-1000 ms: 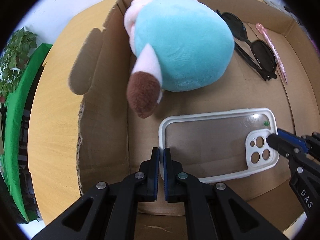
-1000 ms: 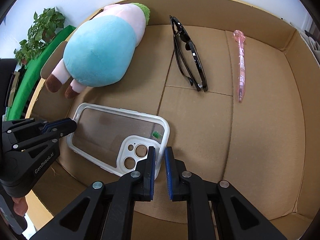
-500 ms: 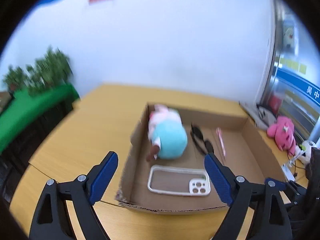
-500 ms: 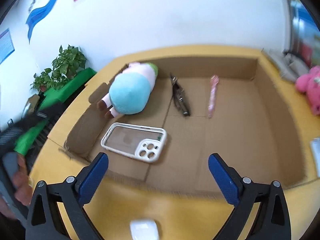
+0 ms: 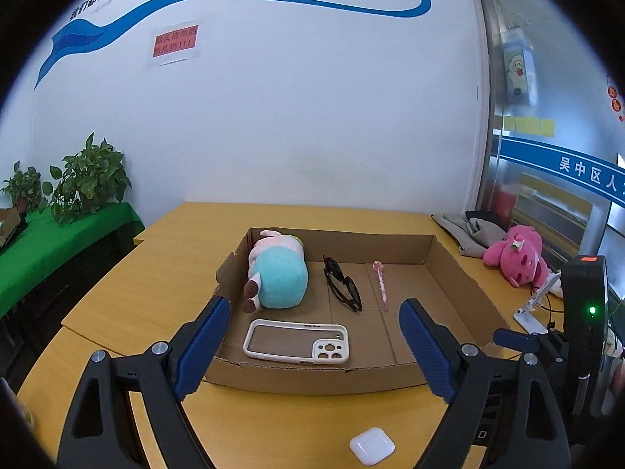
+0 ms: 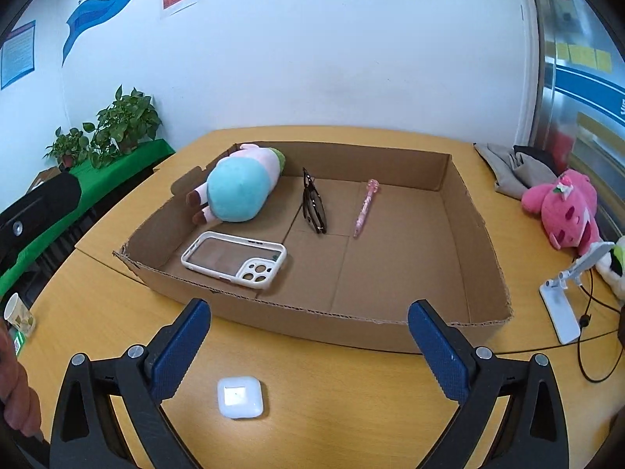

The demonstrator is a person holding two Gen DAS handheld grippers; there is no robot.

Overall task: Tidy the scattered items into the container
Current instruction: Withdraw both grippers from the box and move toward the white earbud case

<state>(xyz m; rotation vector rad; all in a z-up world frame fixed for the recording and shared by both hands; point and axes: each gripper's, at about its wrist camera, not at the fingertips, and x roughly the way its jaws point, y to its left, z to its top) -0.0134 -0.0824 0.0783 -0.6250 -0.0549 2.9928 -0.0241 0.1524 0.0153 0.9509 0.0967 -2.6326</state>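
Both tools stand wide open and hold nothing: the left tool (image 5: 312,346) and the right tool (image 6: 308,349) hang above the tabletop (image 6: 351,410), short of the cardboard box (image 6: 390,330). Between the right tool's jaws lies a small white earbud case (image 6: 240,397), glossy, rounded, lid closed, the one scattered item I judge left. Already boxed: phone case (image 6: 234,260), plush toy (image 6: 236,189), sunglasses (image 6: 313,207), pink pen (image 6: 365,209).

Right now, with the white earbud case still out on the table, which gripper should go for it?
Right, probably. The white earbud case lies just in front of the open right gripper, near its left finger. For the left gripper, also open and empty, it sits off under the right finger, so it needs more sideways travel.
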